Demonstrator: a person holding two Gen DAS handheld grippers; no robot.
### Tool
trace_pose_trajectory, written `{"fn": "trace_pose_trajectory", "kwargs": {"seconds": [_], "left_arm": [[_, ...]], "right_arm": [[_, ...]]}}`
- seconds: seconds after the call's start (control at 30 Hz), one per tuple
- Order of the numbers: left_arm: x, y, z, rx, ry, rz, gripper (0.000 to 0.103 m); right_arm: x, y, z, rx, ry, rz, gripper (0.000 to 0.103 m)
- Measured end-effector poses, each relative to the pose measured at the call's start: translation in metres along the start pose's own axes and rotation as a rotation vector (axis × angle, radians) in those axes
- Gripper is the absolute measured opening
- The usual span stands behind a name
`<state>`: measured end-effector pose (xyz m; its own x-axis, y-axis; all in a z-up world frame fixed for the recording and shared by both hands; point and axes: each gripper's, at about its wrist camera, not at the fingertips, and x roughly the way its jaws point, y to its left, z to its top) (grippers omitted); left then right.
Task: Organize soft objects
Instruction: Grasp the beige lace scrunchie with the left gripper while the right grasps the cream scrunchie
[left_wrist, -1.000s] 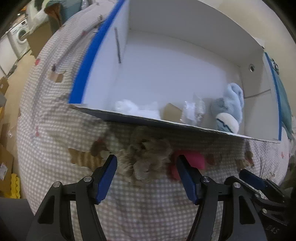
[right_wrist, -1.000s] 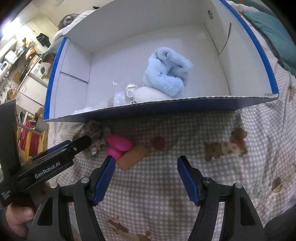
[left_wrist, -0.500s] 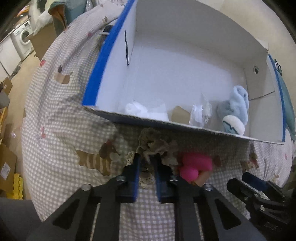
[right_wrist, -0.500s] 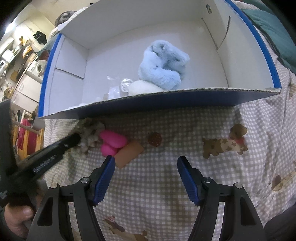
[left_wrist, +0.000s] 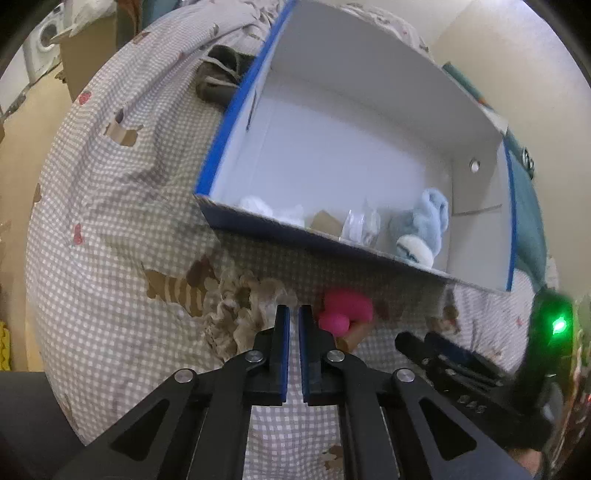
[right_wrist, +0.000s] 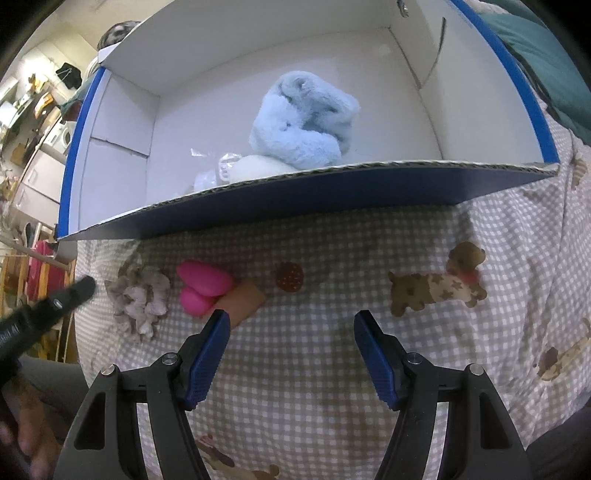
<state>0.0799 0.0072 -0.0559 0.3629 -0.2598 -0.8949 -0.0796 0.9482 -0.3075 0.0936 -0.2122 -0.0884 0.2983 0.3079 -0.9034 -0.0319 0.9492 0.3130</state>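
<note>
A frilly brown scrunchie (left_wrist: 240, 314) (right_wrist: 140, 299) lies on the checked sheet in front of the white box with blue edges (left_wrist: 332, 243) (right_wrist: 295, 195). Beside it sit a pink soft toy (left_wrist: 345, 308) (right_wrist: 203, 288) and a tan piece (right_wrist: 243, 301). My left gripper (left_wrist: 293, 310) (right_wrist: 86, 286) is shut, its tips at the scrunchie's right edge; I see nothing pinched between them. In the right wrist view its tip stands just apart from the scrunchie. My right gripper (right_wrist: 291, 325) hangs open over bare sheet, right of the pink toy. A light blue plush (left_wrist: 424, 225) (right_wrist: 303, 122) lies in the box.
Inside the box along its front wall are a white fluffy item (left_wrist: 258, 205), a cardboard scrap (left_wrist: 325, 221) and a clear plastic bag (left_wrist: 360, 221). A brown item (left_wrist: 218, 81) rests outside the box's left wall. Teal cloth (right_wrist: 546, 55) lies to the box's right.
My left jaws went from wide open around the scrunchie to shut, and the gripper drew back and up a little. The scrunchie stays on the sheet. My right gripper has barely moved.
</note>
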Motion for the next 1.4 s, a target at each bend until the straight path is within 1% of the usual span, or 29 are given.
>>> {"fn": "trace_pose_trajectory", "kwargs": {"seconds": [0.07, 0.1, 0.17, 0.2, 0.23, 0.27, 0.3, 0.33, 0.37, 0.4, 0.43, 0.5, 0.63, 0.67, 0.7, 0.73, 0.8, 0.87, 0.9, 0.93, 0.97, 1.03, 1.1, 1.13, 1.2, 1.27, 1.33, 1.37, 1.4], "left_arm": [[0.001, 0.001, 0.001, -0.002, -0.002, 0.023, 0.005], [0.000, 0.003, 0.002, -0.018, -0.004, 0.026, 0.005], [-0.004, 0.007, 0.004, -0.045, -0.022, 0.054, 0.005], [-0.007, 0.007, 0.002, -0.058, -0.026, 0.052, 0.005], [-0.007, 0.009, 0.003, -0.074, -0.018, 0.018, 0.007], [-0.006, 0.010, 0.003, -0.082, -0.001, -0.014, 0.010], [-0.003, 0.010, 0.004, -0.086, 0.019, -0.042, 0.019], [-0.002, 0.009, 0.004, -0.084, 0.028, -0.044, 0.025], [-0.001, 0.008, 0.003, -0.079, 0.030, -0.031, 0.038], [0.001, 0.007, 0.002, -0.074, 0.028, -0.004, 0.047], [0.002, 0.007, 0.002, -0.072, 0.029, 0.009, 0.049], [0.009, 0.007, 0.002, -0.071, 0.045, 0.030, 0.049], [0.022, 0.014, 0.004, -0.115, 0.073, 0.053, 0.048], [0.024, 0.016, 0.004, -0.120, 0.082, 0.054, 0.043], [0.026, 0.018, 0.006, -0.123, 0.088, 0.053, 0.021], [0.028, 0.019, 0.005, -0.127, 0.095, 0.043, 0.010], [0.028, 0.019, 0.002, -0.134, 0.103, 0.015, 0.009], [0.023, 0.017, 0.000, -0.120, 0.089, 0.006, 0.009], [0.017, 0.022, -0.003, -0.119, 0.083, -0.007, 0.009], [0.015, 0.022, -0.005, -0.123, 0.081, -0.022, 0.009], [0.010, 0.021, -0.006, -0.127, 0.080, -0.053, 0.009], [-0.001, 0.018, -0.009, -0.124, 0.067, -0.106, 0.008], [-0.012, 0.011, -0.011, -0.107, 0.052, -0.175, 0.008], [-0.016, 0.010, -0.012, -0.101, 0.046, -0.195, 0.008], [-0.025, 0.002, -0.013, -0.085, 0.035, -0.265, 0.008], [-0.027, 0.000, -0.010, -0.073, 0.035, -0.287, 0.008], [-0.025, -0.002, -0.010, -0.074, 0.049, -0.319, 0.008], [-0.026, -0.012, -0.008, -0.077, 0.061, -0.344, 0.008], [-0.021, -0.014, -0.005, -0.076, 0.082, -0.385, 0.008]], "right_arm": [[-0.002, 0.008, 0.002, -0.025, -0.008, 0.033, 0.073], [-0.003, 0.012, 0.002, -0.044, -0.015, 0.040, 0.073], [-0.003, 0.017, 0.000, -0.064, -0.016, 0.038, 0.073], [-0.002, 0.018, -0.001, -0.069, -0.013, 0.031, 0.073], [0.000, 0.018, -0.001, -0.069, -0.008, 0.026, 0.073], [0.001, 0.017, 0.000, -0.065, -0.004, 0.024, 0.073], [0.001, 0.016, 0.000, -0.058, -0.001, 0.022, 0.073], [0.001, 0.015, 0.000, -0.052, 0.000, 0.020, 0.073], [0.002, 0.014, 0.000, -0.047, 0.001, 0.019, 0.073], [0.002, 0.013, 0.000, -0.042, 0.002, 0.019, 0.073], [0.001, 0.012, 0.001, -0.038, 0.003, 0.022, 0.073], [0.003, 0.012, 0.002, -0.034, 0.003, 0.026, 0.073], [-0.001, 0.008, 0.001, -0.033, 0.001, 0.027, 0.073], [-0.002, 0.007, 0.001, -0.031, 0.002, 0.027, 0.073], [0.000, 0.008, 0.001, -0.030, 0.003, 0.026, 0.073], [0.001, 0.009, 0.001, -0.029, 0.004, 0.026, 0.073], [0.001, 0.009, 0.002, -0.030, 0.005, 0.027, 0.073], [0.001, 0.009, 0.002, -0.032, 0.002, 0.025, 0.073], [0.000, 0.008, 0.002, -0.031, 0.001, 0.027, 0.073], [0.000, 0.008, 0.001, -0.028, 0.000, 0.033, 0.073], [-0.001, 0.007, 0.001, -0.024, -0.001, 0.044, 0.073], [-0.005, 0.004, 0.001, -0.010, -0.004, 0.081, 0.073], [-0.008, 0.001, 0.001, 0.011, -0.004, 0.137, 0.073], [-0.009, -0.001, 0.001, 0.027, 0.002, 0.176, 0.073], [-0.008, -0.005, 0.002, 0.073, 0.021, 0.266, 0.073], [-0.008, -0.011, 0.004, 0.133, 0.037, 0.375, 0.073], [-0.011, -0.014, 0.005, 0.160, 0.030, 0.445, 0.073], [-0.012, -0.014, 0.005, 0.162, 0.024, 0.458, 0.073], [-0.013, -0.015, 0.006, 0.165, 0.019, 0.468, 0.073]]}}
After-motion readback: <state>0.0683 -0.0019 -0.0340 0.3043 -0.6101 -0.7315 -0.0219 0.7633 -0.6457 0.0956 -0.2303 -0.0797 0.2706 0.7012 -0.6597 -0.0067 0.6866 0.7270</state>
